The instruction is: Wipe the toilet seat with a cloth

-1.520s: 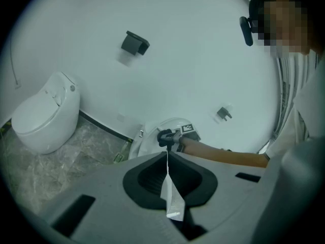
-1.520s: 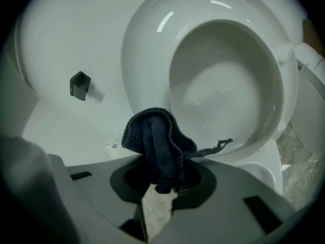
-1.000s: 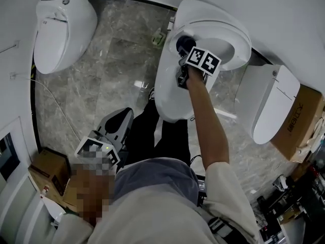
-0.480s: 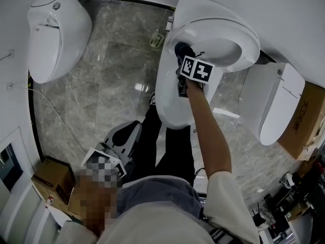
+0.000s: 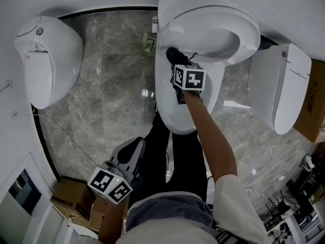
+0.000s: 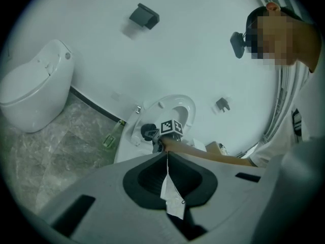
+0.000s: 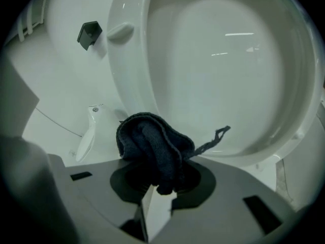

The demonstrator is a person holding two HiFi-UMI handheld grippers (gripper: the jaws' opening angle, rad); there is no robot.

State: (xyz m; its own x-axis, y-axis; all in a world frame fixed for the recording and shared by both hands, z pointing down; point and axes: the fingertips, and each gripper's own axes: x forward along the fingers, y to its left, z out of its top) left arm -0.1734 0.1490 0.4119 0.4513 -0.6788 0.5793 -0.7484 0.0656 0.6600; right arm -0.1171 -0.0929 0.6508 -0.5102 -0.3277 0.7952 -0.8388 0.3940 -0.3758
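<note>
The right gripper (image 7: 158,189) is clamped on a dark cloth (image 7: 152,144), which sits as a thick wad bulging out past the jaw tips. The left gripper (image 6: 167,159) is closed with nothing in it. It hangs low and near the person's legs, well apart from the toilet.

The cloth is at the near, lower-left rim of the toilet seat (image 7: 218,70), far in the scene above the toilet bowl (image 5: 185,111). No view shows whether the cloth actually touches the rim.

The main risk, as I judge it, is the wad itself. Bunched this tightly, it offers only a small patch to the surface, so a stroke may leave bands unwiped. Dragged sideways, it could also work loose from the jaws. A loose thread (image 7: 216,136) trails off to the right and might catch on the rubber bumper (image 7: 121,31) or the rim. The seat looks tipped up, so a hard push could swing it. Pressing too deep could bring the hard jaw tips onto the plastic.

The seat's hollow, smooth face is turned towards the right gripper. In the right gripper view its long axis runs up and down, leaning slightly. The cloth, crumpled, has no clear long axis.
</note>
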